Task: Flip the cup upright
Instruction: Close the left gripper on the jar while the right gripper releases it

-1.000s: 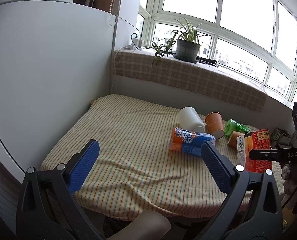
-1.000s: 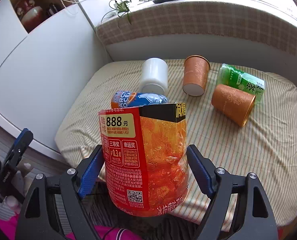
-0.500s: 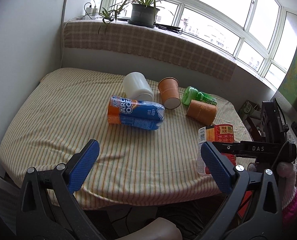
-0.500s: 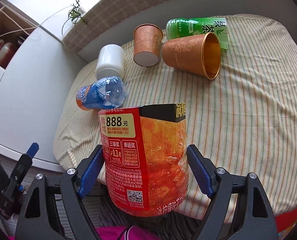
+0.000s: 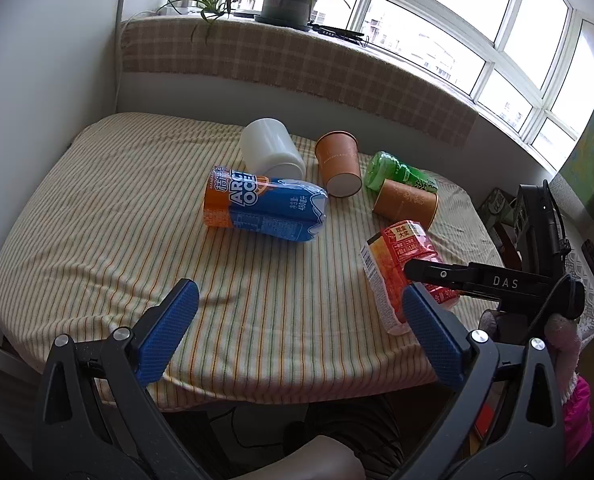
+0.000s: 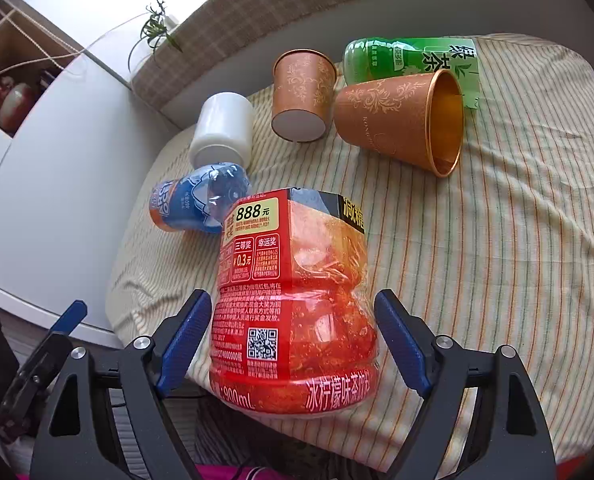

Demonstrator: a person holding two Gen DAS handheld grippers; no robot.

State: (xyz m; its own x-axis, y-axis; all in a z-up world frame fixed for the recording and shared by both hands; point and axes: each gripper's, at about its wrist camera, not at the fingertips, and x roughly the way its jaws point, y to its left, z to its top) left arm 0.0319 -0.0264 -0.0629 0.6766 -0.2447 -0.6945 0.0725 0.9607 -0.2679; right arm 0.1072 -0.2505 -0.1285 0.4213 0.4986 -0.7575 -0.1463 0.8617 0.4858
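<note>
Cup [image 6: 401, 120] at upper right lay sideways, unflipped; our right tool [image 6: 293, 344] stood spread around the red bottle [image 6: 293, 300], left tool [image 5: 297, 332] spread, empty.

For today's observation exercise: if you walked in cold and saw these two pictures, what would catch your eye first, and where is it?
The big red bottle fills the right wrist view, standing between the open fingers of the right gripper at the near edge of the striped table. Behind it two orange cups lie tipped over: one orange cup shows its gold inside, the other orange cup its white base.
</note>
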